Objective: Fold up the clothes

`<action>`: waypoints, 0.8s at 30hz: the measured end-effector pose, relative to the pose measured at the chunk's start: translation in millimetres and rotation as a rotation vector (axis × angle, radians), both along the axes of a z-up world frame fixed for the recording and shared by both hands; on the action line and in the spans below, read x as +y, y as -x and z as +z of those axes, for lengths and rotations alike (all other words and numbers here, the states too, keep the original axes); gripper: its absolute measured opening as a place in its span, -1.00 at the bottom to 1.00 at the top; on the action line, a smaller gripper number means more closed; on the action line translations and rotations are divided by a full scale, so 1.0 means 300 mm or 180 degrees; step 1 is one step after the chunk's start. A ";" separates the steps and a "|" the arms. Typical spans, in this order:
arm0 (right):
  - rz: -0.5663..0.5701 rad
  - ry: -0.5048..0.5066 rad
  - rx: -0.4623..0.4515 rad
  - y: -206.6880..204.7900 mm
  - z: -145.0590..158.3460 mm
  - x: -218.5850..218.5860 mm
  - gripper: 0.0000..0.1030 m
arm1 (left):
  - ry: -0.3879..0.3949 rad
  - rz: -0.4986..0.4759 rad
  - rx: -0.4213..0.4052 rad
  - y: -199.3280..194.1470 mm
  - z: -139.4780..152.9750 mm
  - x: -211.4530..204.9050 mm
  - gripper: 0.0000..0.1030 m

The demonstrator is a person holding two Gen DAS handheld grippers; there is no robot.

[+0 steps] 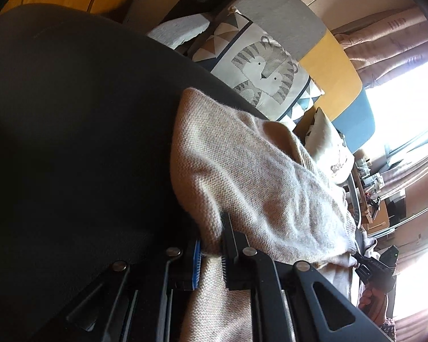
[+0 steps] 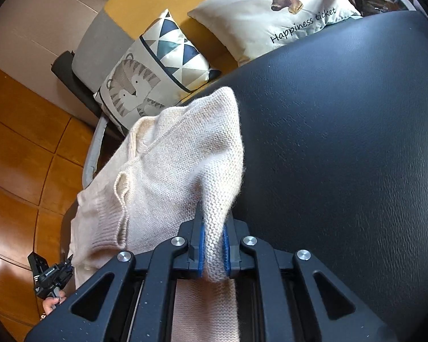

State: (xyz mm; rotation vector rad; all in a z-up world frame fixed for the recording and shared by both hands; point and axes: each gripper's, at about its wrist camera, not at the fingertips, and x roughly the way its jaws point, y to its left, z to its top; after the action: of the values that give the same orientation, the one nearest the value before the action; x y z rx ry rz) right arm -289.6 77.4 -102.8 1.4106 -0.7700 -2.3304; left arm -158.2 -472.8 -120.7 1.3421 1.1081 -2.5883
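Dark leather-grained desk (image 2: 342, 148) fills the right of the right wrist view; in the left one it is only a blurred black mass. One cream knit sweater (image 2: 168, 171) lies at the frame centre, its lower part cut off behind both tools. Right gripper (image 2: 213, 252) fingers pinch a knit fold; left gripper (image 1: 211, 259) fingers probably do too, half hidden. Two printed pillows (image 2: 145, 77) sit upper left and top.
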 end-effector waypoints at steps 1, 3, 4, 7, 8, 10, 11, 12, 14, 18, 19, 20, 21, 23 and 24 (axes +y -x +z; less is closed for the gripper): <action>-0.0001 0.0032 0.0021 -0.011 0.009 0.006 -0.63 | -0.0095 0.0038 0.0003 -0.017 -0.005 -0.011 -0.76; -0.0015 0.0143 0.0071 -0.041 0.028 0.021 -0.34 | -0.0323 0.0124 -0.0012 -0.059 -0.014 -0.039 -0.73; -0.0032 0.0235 0.0101 -0.061 0.039 0.028 -0.24 | -0.0437 0.0167 -0.0020 -0.080 -0.019 -0.053 -0.71; -0.0048 0.0451 0.0019 -0.178 0.062 0.062 0.00 | -0.0556 0.0109 0.0003 -0.182 -0.004 -0.064 -0.71; -0.0003 0.0536 -0.0022 -0.225 0.065 0.070 0.00 | -0.0563 0.0031 0.0012 -0.223 0.002 -0.055 -0.71; 0.0078 0.0593 -0.0087 -0.338 0.066 0.077 0.00 | -0.0600 -0.0133 0.0007 -0.305 0.005 -0.029 -0.70; 0.0102 0.0602 -0.0105 -0.388 0.064 0.078 0.00 | -0.0626 -0.0206 -0.0006 -0.346 0.002 -0.011 -0.70; 0.0110 0.0600 -0.0143 -0.431 0.056 0.077 0.00 | -0.0653 -0.0278 -0.0018 -0.387 -0.001 0.007 -0.70; 0.0106 0.0617 -0.0216 -0.521 0.035 0.075 0.00 | -0.0694 -0.0367 -0.0009 -0.474 -0.006 0.044 -0.70; 0.0063 0.0746 -0.0232 -0.718 -0.002 0.065 0.00 | -0.0767 -0.0375 0.0081 -0.633 -0.014 0.099 -0.69; 0.0060 0.0783 -0.0150 -0.762 0.004 0.056 0.00 | -0.0810 -0.0323 0.0120 -0.671 -0.018 0.106 -0.69; 0.0081 0.0793 -0.0091 -0.804 0.011 0.043 0.00 | -0.0892 -0.0249 0.0162 -0.710 -0.023 0.109 -0.69; 0.0076 0.0731 -0.0071 -0.832 0.014 0.031 0.00 | -0.0988 -0.0173 0.0206 -0.751 -0.029 0.111 -0.68; 0.0077 0.0589 -0.0065 -0.878 0.017 0.008 0.00 | -0.1127 -0.0052 0.0229 -0.810 -0.045 0.122 -0.67; 0.0101 0.0532 -0.0075 -0.899 0.016 -0.003 0.00 | -0.1174 -0.0033 0.0249 -0.829 -0.050 0.133 -0.67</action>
State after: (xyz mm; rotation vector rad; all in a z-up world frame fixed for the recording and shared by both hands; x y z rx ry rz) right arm -19.9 76.5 -97.9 1.3701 -0.9191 -2.1736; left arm 90.5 -432.9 -135.8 1.3114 1.6607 -2.5500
